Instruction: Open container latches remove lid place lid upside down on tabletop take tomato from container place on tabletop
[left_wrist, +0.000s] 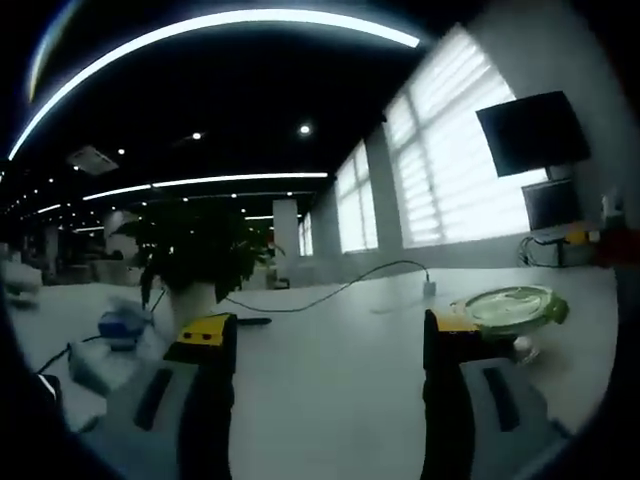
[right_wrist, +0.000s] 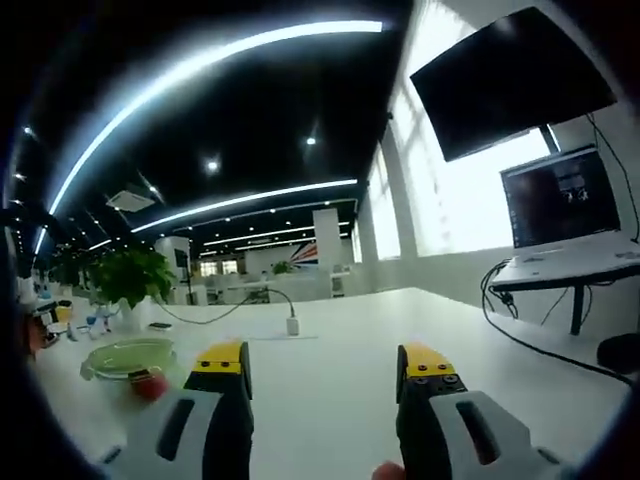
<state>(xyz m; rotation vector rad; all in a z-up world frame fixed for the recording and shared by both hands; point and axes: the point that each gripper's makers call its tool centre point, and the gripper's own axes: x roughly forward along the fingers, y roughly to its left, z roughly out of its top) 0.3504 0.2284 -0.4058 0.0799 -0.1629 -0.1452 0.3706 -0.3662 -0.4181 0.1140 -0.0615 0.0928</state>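
I have both grippers spread apart over the smooth white tabletop (left_wrist: 330, 370), nothing between the yellow-tipped jaws of the left gripper (left_wrist: 330, 345) or the right gripper (right_wrist: 325, 375). The round, translucent green lid (left_wrist: 510, 308) lies flat on the table right of my left gripper. A small, glossy red tomato (right_wrist: 149, 386) sits touching its front edge.

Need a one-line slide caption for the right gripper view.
Open right gripper above the white table, green lid and tomato resting off to its left.
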